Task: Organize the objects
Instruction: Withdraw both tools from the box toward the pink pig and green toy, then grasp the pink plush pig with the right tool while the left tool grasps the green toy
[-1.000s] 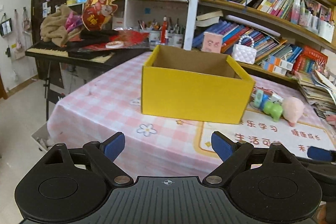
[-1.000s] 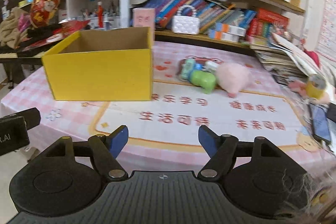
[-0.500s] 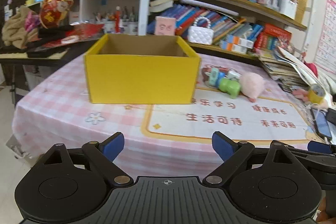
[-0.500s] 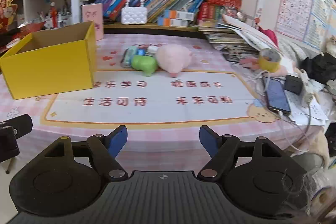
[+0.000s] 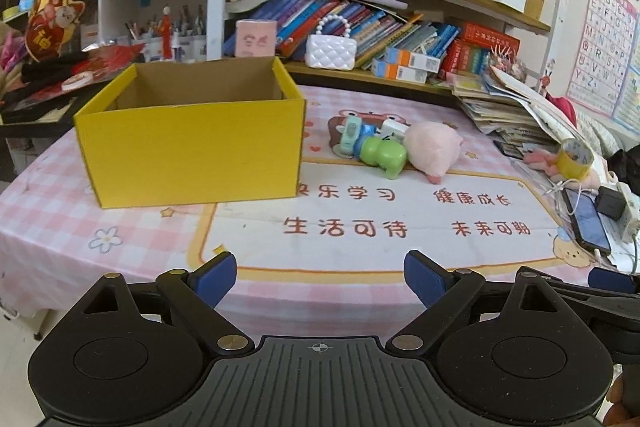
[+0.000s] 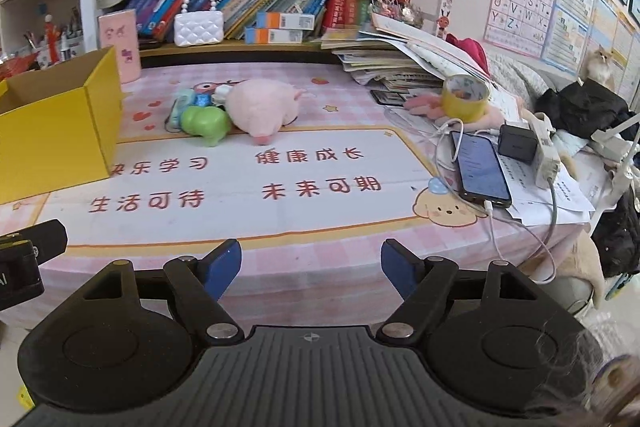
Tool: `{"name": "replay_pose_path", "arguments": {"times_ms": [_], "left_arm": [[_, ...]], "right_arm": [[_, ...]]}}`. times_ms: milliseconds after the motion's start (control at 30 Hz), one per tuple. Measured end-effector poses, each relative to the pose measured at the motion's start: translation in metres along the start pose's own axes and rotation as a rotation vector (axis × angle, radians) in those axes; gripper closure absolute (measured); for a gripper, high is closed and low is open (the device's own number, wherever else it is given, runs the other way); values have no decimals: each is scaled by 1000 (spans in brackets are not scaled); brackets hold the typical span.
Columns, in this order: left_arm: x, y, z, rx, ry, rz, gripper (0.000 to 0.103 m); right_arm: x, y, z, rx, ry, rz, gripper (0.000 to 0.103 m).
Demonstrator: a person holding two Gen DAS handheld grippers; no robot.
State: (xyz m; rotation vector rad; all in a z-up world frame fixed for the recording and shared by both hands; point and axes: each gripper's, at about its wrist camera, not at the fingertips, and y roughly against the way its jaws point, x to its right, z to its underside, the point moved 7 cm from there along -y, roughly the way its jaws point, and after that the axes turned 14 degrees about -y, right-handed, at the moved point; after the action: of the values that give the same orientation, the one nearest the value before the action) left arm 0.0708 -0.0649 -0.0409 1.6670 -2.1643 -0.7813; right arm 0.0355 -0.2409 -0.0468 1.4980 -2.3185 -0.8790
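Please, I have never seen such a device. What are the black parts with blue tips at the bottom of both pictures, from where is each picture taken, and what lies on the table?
Each picture comes from a camera on a hand-held claw, looking forward along its two blue-tipped fingers. One shows the left claw, the other the right claw. A person carries them; there is no robot arm. Both claws are open and hold nothing.

On the pink checked table stands an open yellow box; its visible inside looks empty. To its right lie a green toy and a pink plush toy, touching. Farther right are a tape roll and a phone.
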Motion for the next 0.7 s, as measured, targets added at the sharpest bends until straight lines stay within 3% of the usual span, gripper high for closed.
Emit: {"name": "replay_pose_path", "arguments": {"times_ms": [700], "left_arm": [[33,-69,-40,-58,44,-55,10]], "right_arm": [[11,-82,-55,-86,56,-81,26]]}}
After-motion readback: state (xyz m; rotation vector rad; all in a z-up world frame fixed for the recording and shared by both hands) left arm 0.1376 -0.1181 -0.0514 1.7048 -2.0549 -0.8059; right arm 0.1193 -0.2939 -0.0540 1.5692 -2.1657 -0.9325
